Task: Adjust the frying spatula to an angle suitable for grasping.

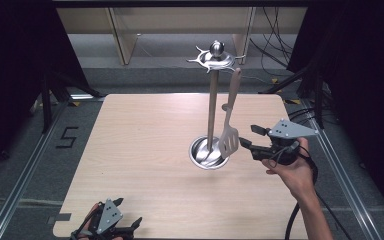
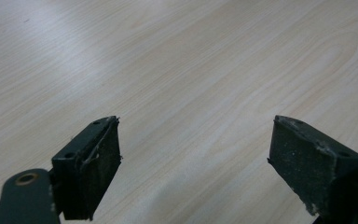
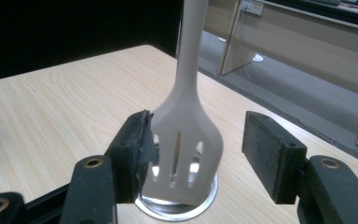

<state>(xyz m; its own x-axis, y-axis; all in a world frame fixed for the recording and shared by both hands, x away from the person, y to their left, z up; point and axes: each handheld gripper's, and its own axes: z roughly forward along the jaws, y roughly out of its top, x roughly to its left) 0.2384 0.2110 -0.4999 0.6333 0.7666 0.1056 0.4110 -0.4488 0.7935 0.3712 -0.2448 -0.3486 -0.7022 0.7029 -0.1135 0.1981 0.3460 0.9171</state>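
The pale slotted plastic spatula (image 1: pixel 229 135) already hangs from the chrome utensil stand (image 1: pixel 211 107) near the light wooden table's (image 1: pixel 145 150) right edge, the right gripper (image 1: pixel 247 137) released around its blade, leaving only withdrawal, while the left gripper (image 1: pixel 128 214) rests open at the near edge.

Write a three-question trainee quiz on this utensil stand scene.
1. True or false: the slotted spatula hangs from the stand.
2. Which gripper has the spatula's blade between its jaws? A) left gripper B) right gripper
3. What lies under the left gripper's open jaws?

Key:
1. True; its handle reaches the top ring.
2. B; the jaws stand open around it, one pad right beside the blade.
3. Bare wooden table.
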